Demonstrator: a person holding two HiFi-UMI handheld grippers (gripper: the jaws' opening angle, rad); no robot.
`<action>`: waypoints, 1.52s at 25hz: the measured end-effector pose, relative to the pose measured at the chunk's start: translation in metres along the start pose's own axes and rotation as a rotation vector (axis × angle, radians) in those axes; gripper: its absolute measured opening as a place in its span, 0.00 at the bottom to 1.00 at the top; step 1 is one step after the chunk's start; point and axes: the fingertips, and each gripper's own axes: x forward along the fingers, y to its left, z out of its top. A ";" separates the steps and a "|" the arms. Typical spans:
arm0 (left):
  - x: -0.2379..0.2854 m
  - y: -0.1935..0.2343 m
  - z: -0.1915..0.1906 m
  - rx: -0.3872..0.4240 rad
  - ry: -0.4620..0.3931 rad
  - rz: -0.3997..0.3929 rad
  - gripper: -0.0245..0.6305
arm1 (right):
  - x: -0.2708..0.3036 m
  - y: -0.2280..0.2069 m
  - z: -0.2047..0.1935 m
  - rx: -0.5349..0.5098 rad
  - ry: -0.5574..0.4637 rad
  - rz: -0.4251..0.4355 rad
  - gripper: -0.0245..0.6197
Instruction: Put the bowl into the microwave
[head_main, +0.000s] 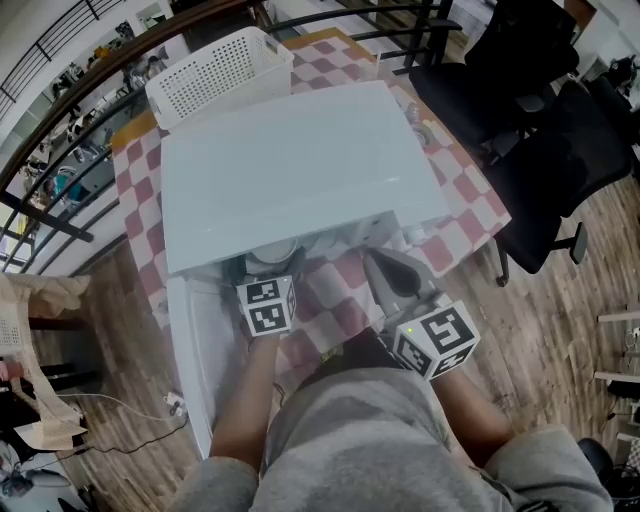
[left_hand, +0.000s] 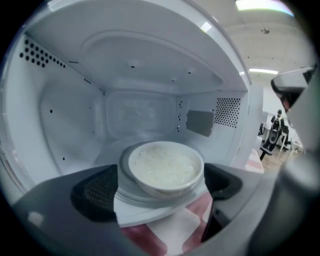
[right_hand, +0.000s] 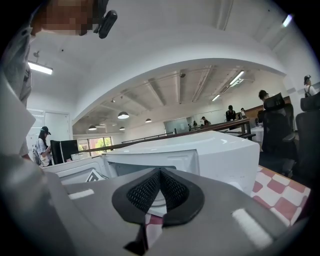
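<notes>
I am looking at a small round white bowl (left_hand: 165, 167) heaped with white rice. It is sitting upright just inside the mouth of the boxy white microwave (left_hand: 60, 125), on the pale grey round turntable (left_hand: 131, 199) near the front of the cavity. Being round, the bowl is showing no long axis; its open mouth is facing straight up at the microwave's ceiling.

The left gripper (left_hand: 161, 176) is reaching into the microwave's opening with its jaws spread wide, one on each side of the bowl. The pad on the right of the left gripper view is sitting at the rim, while a sliver of turntable is showing between the bowl and the other pad, so nothing is being clamped.

The right gripper (right_hand: 160, 186) is hanging in front of the microwave's right corner with its ribbed pads pressed together and nothing between them.

The microwave is standing on a red-and-white checked tablecloth (head_main: 455, 175). Its white door (head_main: 195, 350) is hanging open at its left, and a white slatted plastic basket (head_main: 220, 75) is lying behind it.

In the head view the microwave's roof is covering nearly all of the bowl, leaving only a pale curve at the opening. In the left gripper view the bowl's foot is hiding behind its own wall, and a blurred grey mass is blocking the lower right corner.
</notes>
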 end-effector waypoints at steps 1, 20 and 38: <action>-0.006 0.001 0.000 -0.011 -0.004 0.008 0.84 | -0.002 -0.002 0.002 -0.002 -0.004 -0.007 0.03; -0.184 -0.046 0.062 0.031 -0.406 -0.070 0.41 | -0.052 0.007 0.009 0.004 -0.005 -0.035 0.03; -0.244 -0.087 0.046 0.013 -0.413 0.001 0.05 | -0.121 -0.007 -0.006 0.017 -0.005 -0.030 0.03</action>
